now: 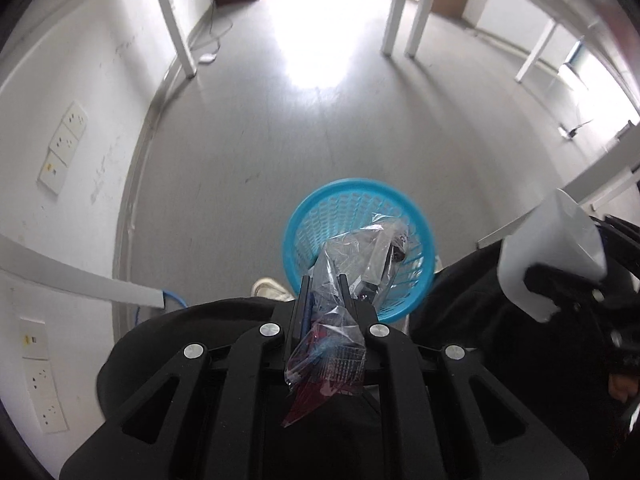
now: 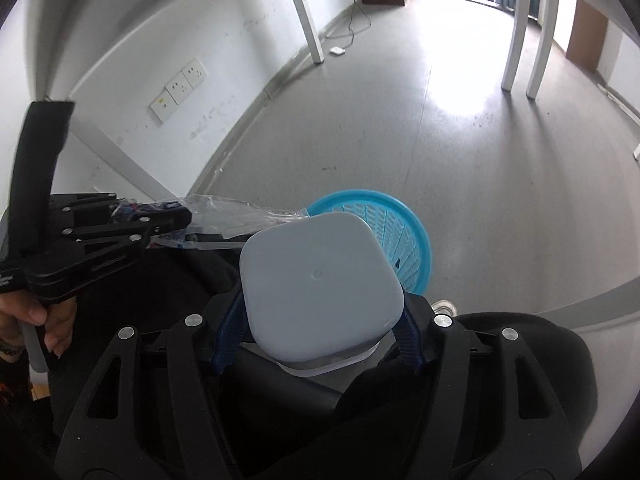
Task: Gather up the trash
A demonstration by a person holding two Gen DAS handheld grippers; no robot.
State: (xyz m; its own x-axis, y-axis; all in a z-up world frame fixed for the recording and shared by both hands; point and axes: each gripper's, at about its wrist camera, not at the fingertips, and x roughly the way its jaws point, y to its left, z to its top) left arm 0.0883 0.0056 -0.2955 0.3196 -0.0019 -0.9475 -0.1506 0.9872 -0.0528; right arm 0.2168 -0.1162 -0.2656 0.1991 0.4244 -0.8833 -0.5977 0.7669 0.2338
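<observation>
Crinkled clear plastic wrapper (image 1: 340, 280) pinched in left gripper (image 1: 324, 292), poised over blue mesh wastebasket (image 1: 296, 236) on floor. White square plastic container (image 2: 320, 280) clamped, base outward, in right gripper (image 2: 320, 328), near the basket's rim. Carrying stage, seemingly; next, letting go above the basket mouth.

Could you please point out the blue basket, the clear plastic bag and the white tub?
blue basket (image 1: 320, 204): left wrist view, on its far rim.
clear plastic bag (image 1: 340, 252): left wrist view, on the crinkled part above the claw.
white tub (image 2: 316, 276): right wrist view, on its flat bottom.
</observation>
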